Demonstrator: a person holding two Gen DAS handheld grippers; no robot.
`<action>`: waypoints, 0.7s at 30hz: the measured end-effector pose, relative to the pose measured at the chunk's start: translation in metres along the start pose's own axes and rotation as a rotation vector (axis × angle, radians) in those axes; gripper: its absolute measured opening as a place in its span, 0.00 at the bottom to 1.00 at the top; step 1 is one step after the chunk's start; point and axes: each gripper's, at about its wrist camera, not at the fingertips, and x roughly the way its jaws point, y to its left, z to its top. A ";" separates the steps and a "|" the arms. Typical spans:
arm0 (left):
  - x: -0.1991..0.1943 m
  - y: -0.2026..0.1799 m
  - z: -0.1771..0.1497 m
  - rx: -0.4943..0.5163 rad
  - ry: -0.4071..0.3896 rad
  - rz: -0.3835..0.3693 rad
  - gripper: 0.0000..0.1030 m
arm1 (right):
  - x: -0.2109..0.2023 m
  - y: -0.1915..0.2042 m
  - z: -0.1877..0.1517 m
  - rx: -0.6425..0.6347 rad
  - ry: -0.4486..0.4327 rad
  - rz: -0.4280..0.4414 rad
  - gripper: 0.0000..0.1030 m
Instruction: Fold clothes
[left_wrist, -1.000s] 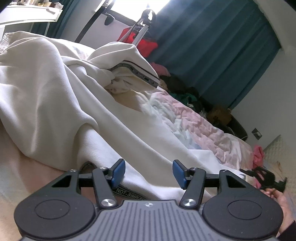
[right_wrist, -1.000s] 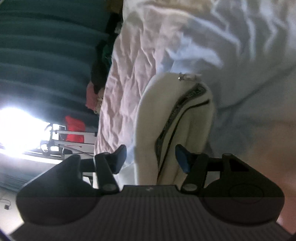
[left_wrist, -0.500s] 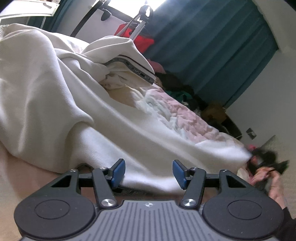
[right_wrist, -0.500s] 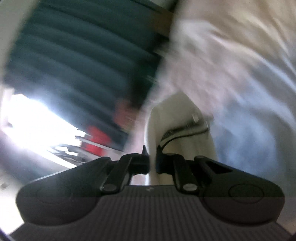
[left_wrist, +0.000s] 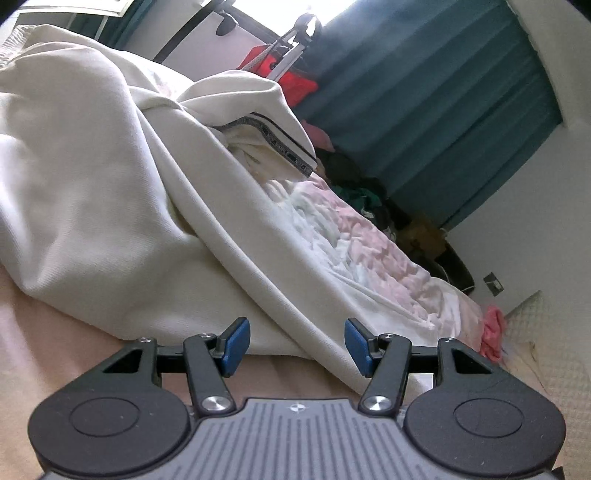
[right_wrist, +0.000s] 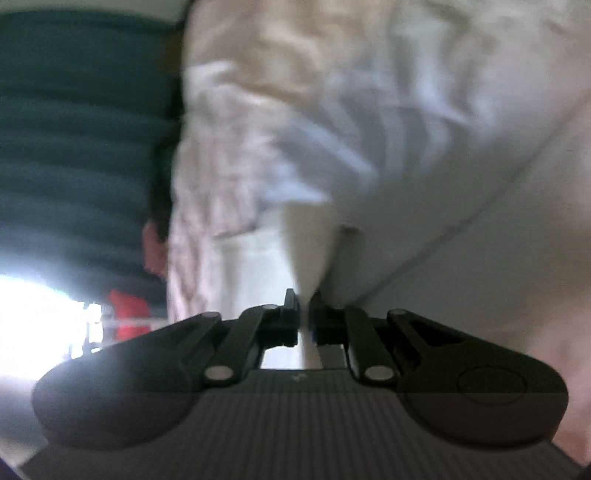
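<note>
Cream garment (left_wrist: 110, 192) lies heaped on the bed (left_wrist: 369, 240), one long fold running toward the foot. Nearest, left tongs (left_wrist: 295, 345) hover w/ blue pads (left_wrist: 236, 345) spread wide, cloth edge just past them, nothing held. Right tongs (right_wrist: 303, 321) are pressed together, pinching a strip of the cream fabric (right_wrist: 295, 254); view is blurred, so which part of the garment can't be told. Step in hand looks like stretching it out before the first fold. Next move prob. calls for left tongs to close on the near hem so both ends can be drawn flat. Beyond: pink quilt, black-trimmed band (left_wrist: 280, 147), teal curtains (left_wrist: 443, 110) at back.
</note>
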 end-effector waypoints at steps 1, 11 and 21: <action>-0.004 0.001 0.001 -0.008 -0.010 0.005 0.58 | -0.001 -0.001 0.001 -0.003 -0.014 -0.013 0.10; -0.073 0.064 0.050 -0.274 -0.128 0.174 0.76 | 0.004 0.011 -0.004 -0.100 -0.022 -0.048 0.13; -0.082 0.167 0.076 -0.734 -0.191 0.258 0.78 | 0.027 0.006 0.001 -0.083 -0.016 -0.046 0.49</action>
